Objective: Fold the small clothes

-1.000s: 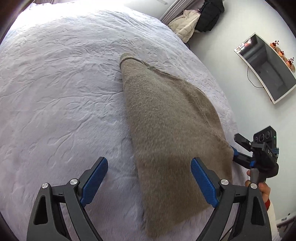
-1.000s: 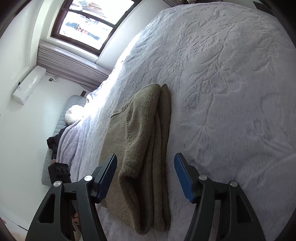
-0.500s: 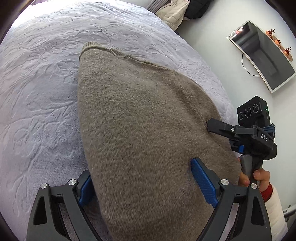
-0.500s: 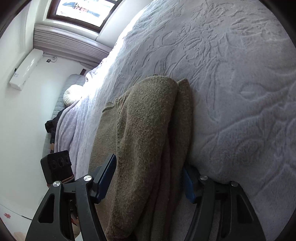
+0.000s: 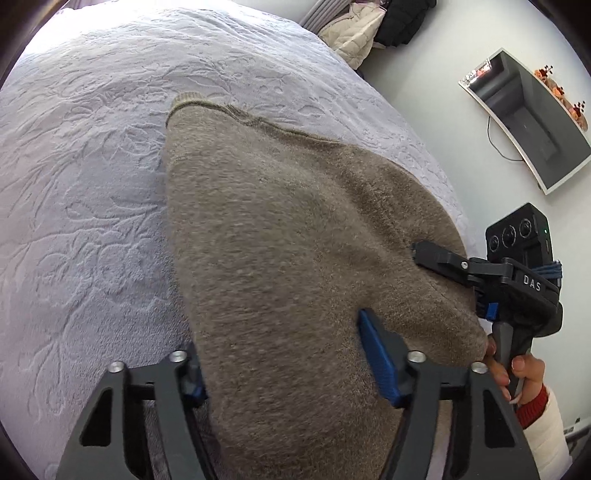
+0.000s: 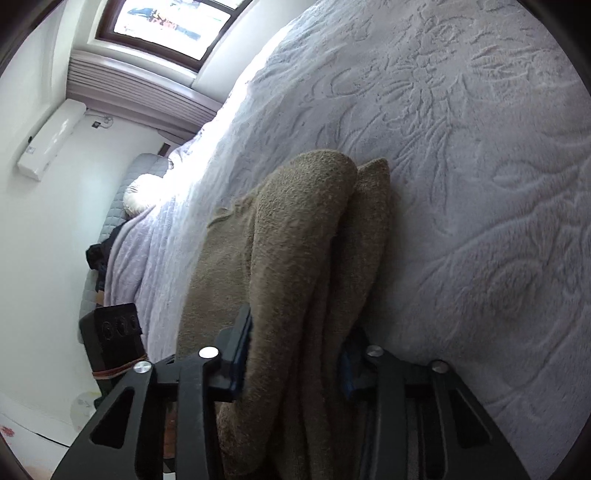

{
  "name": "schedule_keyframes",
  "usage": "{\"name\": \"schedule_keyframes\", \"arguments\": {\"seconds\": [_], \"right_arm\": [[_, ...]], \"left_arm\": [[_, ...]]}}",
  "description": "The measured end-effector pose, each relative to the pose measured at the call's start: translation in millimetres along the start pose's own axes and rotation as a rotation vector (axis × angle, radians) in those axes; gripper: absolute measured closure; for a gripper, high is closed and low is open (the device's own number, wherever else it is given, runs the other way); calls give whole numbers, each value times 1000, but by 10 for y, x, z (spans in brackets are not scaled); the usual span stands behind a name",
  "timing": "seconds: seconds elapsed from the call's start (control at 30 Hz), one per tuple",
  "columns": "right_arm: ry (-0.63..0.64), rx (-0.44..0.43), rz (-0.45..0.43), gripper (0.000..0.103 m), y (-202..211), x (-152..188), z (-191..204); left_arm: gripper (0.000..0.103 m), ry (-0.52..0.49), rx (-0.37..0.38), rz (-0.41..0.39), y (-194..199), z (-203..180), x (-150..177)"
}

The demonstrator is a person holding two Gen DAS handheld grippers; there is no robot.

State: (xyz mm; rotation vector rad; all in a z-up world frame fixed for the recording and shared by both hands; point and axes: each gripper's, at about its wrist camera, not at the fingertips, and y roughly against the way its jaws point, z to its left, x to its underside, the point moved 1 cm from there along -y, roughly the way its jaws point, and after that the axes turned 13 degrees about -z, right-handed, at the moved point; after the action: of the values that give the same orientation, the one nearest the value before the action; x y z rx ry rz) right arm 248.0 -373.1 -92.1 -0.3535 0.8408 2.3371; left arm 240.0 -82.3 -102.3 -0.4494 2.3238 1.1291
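A tan fuzzy sweater [image 5: 295, 240], folded lengthwise, lies on the pale lilac bedspread [image 5: 81, 184]. My left gripper [image 5: 277, 332] straddles its near end and its jaws are closing. The cloth covers the left pad, while the face of the right pad [image 5: 380, 362] still shows bare. My right gripper [image 5: 454, 280] reaches in from the right at the sweater's side edge, held by a hand [image 5: 517, 373]. In the right wrist view the right gripper [image 6: 299, 321] is closing, and its pads squeeze the stacked layers of the sweater [image 6: 295, 229].
The bed's edge runs close along the right of the sweater, with a wall-mounted screen [image 5: 528, 110] beyond it. Jackets [image 5: 358, 29] are piled past the bed's far corner. A window [image 6: 166, 22], an air conditioner [image 6: 51, 140] and a pillow [image 6: 140, 192] lie toward the headboard.
Both grippers moved forward over the sweater, so its end now fills the space between the jaws. Both pairs of jaws have narrowed, and the right pair now pinches the folded layers.
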Motion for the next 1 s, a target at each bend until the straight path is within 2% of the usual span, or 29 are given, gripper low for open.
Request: {"name": "schedule_keyframes", "arguments": {"seconds": [0.1,0.33,0.5,0.6,0.73,1.0], "right_arm": [[-4,-25,-20,66,61,43,154],[21,-71,-23,66,269,200,643],[52,-103,-16,66,459,430,1031],[68,-125,-14,66,555,633,1255],[93,-134,1,66,656,959,1521],[97,-154,38,66,557,1526,1806]], "left_arm": [[53,-12,15,-24,176,-56,-11],[53,-71,35,-56,719,-226,57],[53,-85,55,-103,1279,-247,189],[53,-132,44,-128,1622,-279,353],[53,-125,39,-143,2011,-200,587],[53,-149,-21,-153,2492,20,912]]}}
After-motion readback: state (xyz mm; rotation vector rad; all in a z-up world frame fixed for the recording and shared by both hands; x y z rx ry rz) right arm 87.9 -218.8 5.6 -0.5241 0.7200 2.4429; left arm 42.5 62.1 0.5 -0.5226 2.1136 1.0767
